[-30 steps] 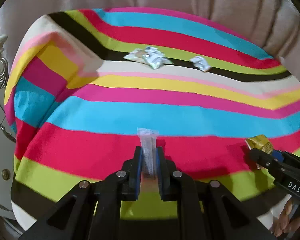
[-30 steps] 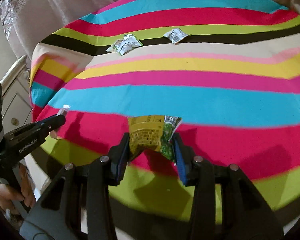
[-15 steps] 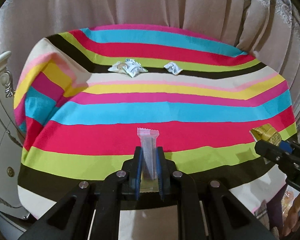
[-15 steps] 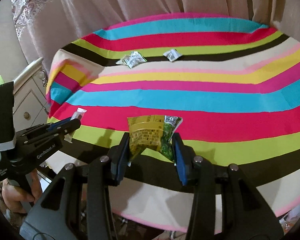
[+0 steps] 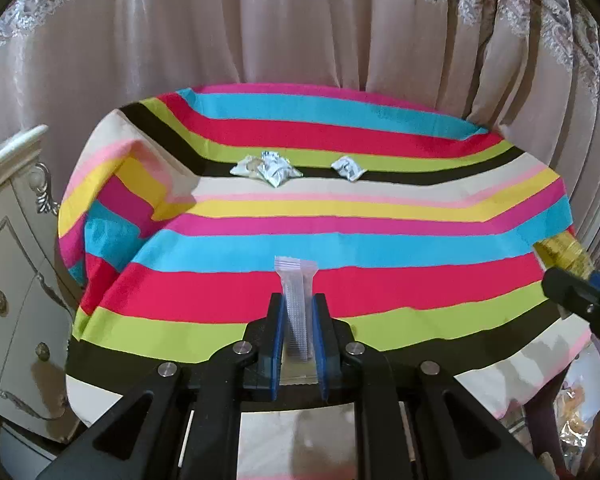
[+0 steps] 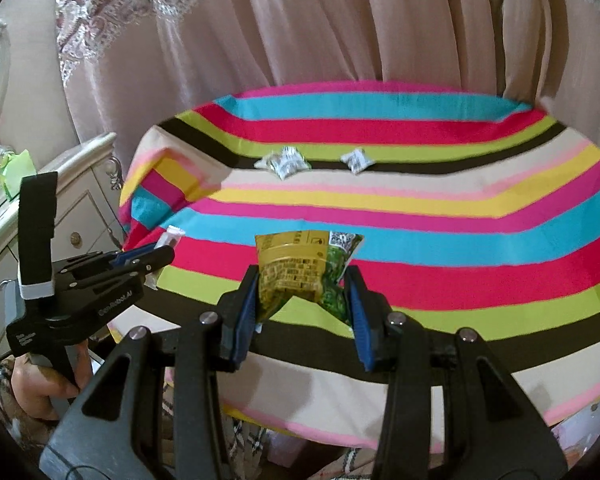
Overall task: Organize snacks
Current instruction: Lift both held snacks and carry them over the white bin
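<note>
Left claw [image 5: 298,322] is closed on a clear sachet [image 5: 296,280], long axis pointing straight ahead along the fingers, tail end between the blue pads. Right claw [image 6: 303,300] is clamped on a yellow-green snack packet [image 6: 304,268], crumpled, wider than it is deep. Both claws hang at the near edge of the counter [image 5: 380,240], which wears a striped cloth. Far ahead of both claws, on the green and dark stripes, lie a cluster of silver wrapped snacks [image 5: 266,166] and, just to its right and apart from it, a single silver wrapped snack [image 5: 348,168]. Judgement: the cluster sits ahead and slightly left, so the left claw appears nearer; any placement requires a long forward reach across the cloth.
</note>
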Demonstrator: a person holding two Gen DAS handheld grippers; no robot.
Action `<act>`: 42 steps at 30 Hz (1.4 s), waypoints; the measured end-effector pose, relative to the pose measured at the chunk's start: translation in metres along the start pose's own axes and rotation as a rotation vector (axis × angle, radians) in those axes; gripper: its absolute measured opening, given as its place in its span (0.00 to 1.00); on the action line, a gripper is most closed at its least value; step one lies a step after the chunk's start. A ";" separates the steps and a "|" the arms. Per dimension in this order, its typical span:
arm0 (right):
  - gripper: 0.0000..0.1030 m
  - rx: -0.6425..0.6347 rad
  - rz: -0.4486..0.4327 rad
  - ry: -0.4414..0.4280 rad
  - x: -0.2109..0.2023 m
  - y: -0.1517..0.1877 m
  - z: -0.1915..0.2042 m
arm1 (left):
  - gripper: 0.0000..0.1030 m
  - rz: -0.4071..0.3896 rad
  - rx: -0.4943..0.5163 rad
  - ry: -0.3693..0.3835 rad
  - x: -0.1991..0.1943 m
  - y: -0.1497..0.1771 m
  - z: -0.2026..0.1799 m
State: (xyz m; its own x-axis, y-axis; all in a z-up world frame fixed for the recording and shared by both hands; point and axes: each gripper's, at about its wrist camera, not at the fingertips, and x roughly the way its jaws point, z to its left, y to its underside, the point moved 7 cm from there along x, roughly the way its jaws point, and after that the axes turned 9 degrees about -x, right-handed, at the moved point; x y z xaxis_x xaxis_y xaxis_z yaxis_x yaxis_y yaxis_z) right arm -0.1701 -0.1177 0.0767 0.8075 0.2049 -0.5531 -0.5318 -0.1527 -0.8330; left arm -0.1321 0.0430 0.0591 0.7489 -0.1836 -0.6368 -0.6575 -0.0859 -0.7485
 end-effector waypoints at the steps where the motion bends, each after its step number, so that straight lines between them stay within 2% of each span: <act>1: 0.45 -0.005 -0.014 0.002 -0.005 -0.003 0.001 | 0.14 -0.008 0.001 0.001 -0.004 -0.002 -0.001; 6: 0.45 -0.018 -0.078 0.012 -0.030 -0.014 0.004 | 0.14 -0.069 0.031 -0.006 -0.025 -0.014 -0.006; 12: 0.45 -0.029 -0.178 0.044 -0.070 -0.031 0.004 | 0.14 -0.181 0.050 0.009 -0.066 -0.042 -0.018; 17: 0.45 -0.040 -0.263 0.083 -0.105 -0.042 0.004 | 0.14 -0.283 0.080 0.030 -0.107 -0.059 -0.036; 22: 0.45 -0.041 -0.332 0.111 -0.136 -0.047 -0.001 | 0.14 -0.347 0.111 0.056 -0.137 -0.069 -0.056; 36: 0.45 0.017 -0.463 0.163 -0.207 -0.038 -0.038 | 0.14 -0.470 0.220 0.076 -0.193 -0.069 -0.112; 42: 0.45 0.039 -0.490 0.180 -0.224 -0.032 -0.054 | 0.14 -0.486 0.267 0.094 -0.203 -0.064 -0.137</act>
State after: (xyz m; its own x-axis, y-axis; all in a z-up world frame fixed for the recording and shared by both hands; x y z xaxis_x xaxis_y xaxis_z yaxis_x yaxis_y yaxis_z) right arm -0.3204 -0.2105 0.2275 0.9933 0.0730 -0.0895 -0.0865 -0.0433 -0.9953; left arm -0.2532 -0.0489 0.2618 0.9418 -0.2725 -0.1967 -0.1857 0.0660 -0.9804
